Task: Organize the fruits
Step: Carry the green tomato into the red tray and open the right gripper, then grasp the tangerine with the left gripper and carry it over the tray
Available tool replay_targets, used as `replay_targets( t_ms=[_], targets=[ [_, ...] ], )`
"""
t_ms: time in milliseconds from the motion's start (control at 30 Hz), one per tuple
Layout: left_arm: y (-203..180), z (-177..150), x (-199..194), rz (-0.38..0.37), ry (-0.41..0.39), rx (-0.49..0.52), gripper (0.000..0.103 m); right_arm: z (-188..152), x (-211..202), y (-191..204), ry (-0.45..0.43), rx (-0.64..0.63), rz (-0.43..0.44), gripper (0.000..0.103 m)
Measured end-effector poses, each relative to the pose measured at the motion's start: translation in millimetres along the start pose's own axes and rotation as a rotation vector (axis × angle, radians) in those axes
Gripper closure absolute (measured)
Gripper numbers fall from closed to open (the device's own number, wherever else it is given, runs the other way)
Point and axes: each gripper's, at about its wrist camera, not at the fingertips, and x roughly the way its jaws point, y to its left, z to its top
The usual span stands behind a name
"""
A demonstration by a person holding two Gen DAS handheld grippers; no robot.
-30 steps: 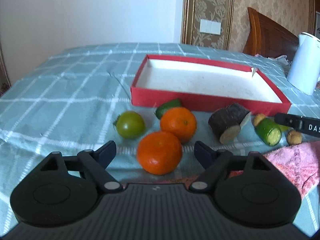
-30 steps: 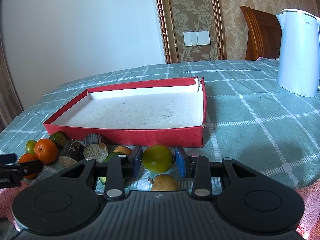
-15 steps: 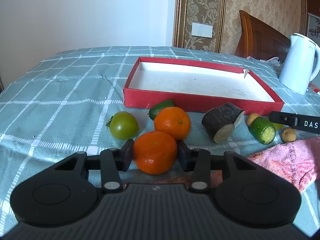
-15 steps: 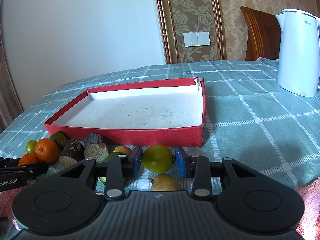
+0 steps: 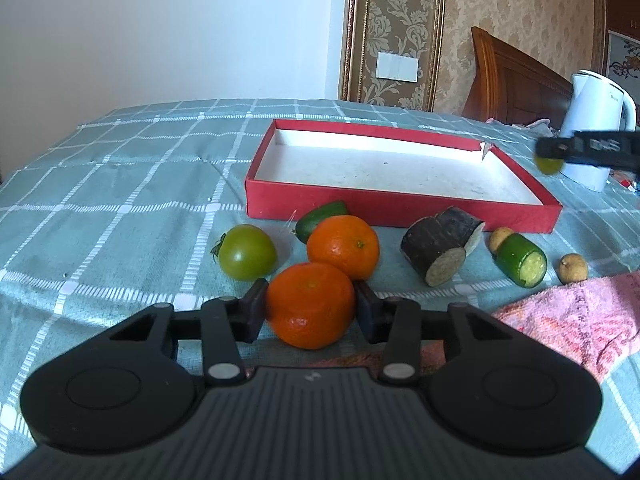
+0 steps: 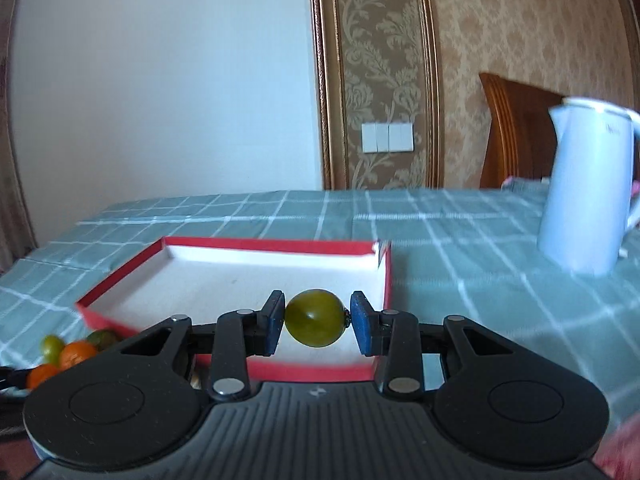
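We see the left gripper (image 5: 310, 306) clamped on the near orange (image 5: 310, 304), pads pressing both its sides; its jaws have just been closing onto it. That orange sits on the checked teal cloth (image 5: 120, 200), touching the second orange (image 5: 343, 246) behind it. A green tomato (image 5: 247, 252) lies just left of them, and a small cucumber piece (image 5: 320, 220) lies against the front wall of the red tray (image 5: 400, 210). To the right lie a dark root chunk with a pale cut face (image 5: 438, 250), a cut cucumber end (image 5: 522, 260) and two small brown round fruits (image 5: 573, 269), one half hidden behind the cucumber end. A pink towel (image 5: 576, 320) covers the near right corner.

The right gripper (image 6: 316, 322) grips a green round fruit (image 6: 315, 317) between its blue pads, held off the cloth over the near edge of the tray, whose white inside holds nothing. In the left view that gripper's finger shows at far right with white lettering, too blurred to read.

The white kettle (image 6: 584, 200) stands on the cloth right of the tray; the faint grey mark near its top is unreadable. We see a white wall switch plate (image 6: 387, 137) on the patterned wall, with no text on it.
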Motion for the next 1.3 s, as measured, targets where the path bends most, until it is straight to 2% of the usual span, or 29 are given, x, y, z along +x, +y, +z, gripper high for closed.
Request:
replay_targets(
  t_ms=[233,300,400,467,500,533,567,600,633,700,900,933,1000,1100,1300],
  targets=[
    [-0.9,0.0,0.0,0.001,-0.002,0.005,0.061,4.0,60.7,2.5,0.092,-0.062,0.011,0.068],
    [-1.3,0.1,0.0,0.003,-0.003,0.007,0.061,2.2,75.2,0.8,0.143,-0.062,0.021,0.068],
    [-2.4,0.3,0.4,0.007,-0.003,0.015,0.061,-0.1,91.6,-3.7,0.199,-0.045,0.014,0.068],
    [-3.4,0.4,0.9,0.009,-0.002,0.019,0.061,-1.3,94.2,-5.5,0.204,-0.034,0.016,0.067],
    [-3.4,0.4,0.9,0.008,-0.002,0.018,0.061,-0.5,94.2,-6.6,0.209,-0.027,0.014,0.065],
    [-3.5,0.5,1.0,0.008,-0.002,0.018,0.061,-0.4,94.4,-7.1,0.217,-0.027,0.014,0.058],
    [-3.7,0.4,1.0,0.009,-0.002,0.019,0.061,-0.7,94.6,-7.8,0.218,-0.027,0.01,0.051],
    [-3.8,0.2,1.0,0.01,-0.002,0.021,0.061,-1.8,94.0,-10.1,0.21,-0.016,0.003,0.032],
    [-4.0,0.2,0.9,0.01,-0.002,0.021,0.061,-2.4,92.9,-13.3,0.206,0.002,0.004,0.029],
    [-4.6,0.0,1.2,0.012,-0.002,0.025,0.061,-1.4,88.9,-18.8,0.2,0.037,0.05,0.028],
    [-6.8,-1.1,0.8,0.02,-0.004,0.039,0.061,0.3,68.4,-35.3,0.116,0.153,0.08,0.019],
    [-7.0,-1.3,0.8,0.021,-0.005,0.041,0.061,0.9,65.9,-37.6,0.103,0.165,0.067,0.015],
    [-7.3,-1.3,1.2,0.022,-0.005,0.044,0.061,2.6,59.9,-42.0,0.064,0.178,0.033,0.015],
    [-7.3,-1.2,1.3,0.023,-0.005,0.039,0.061,5.1,55.4,-49.7,0.029,0.224,0.037,0.012],
    [-4.2,-1.5,-2.6,0.019,-0.008,0.011,0.061,5.1,57.9,-55.1,0.047,0.237,0.021,0.01]
  ],
)
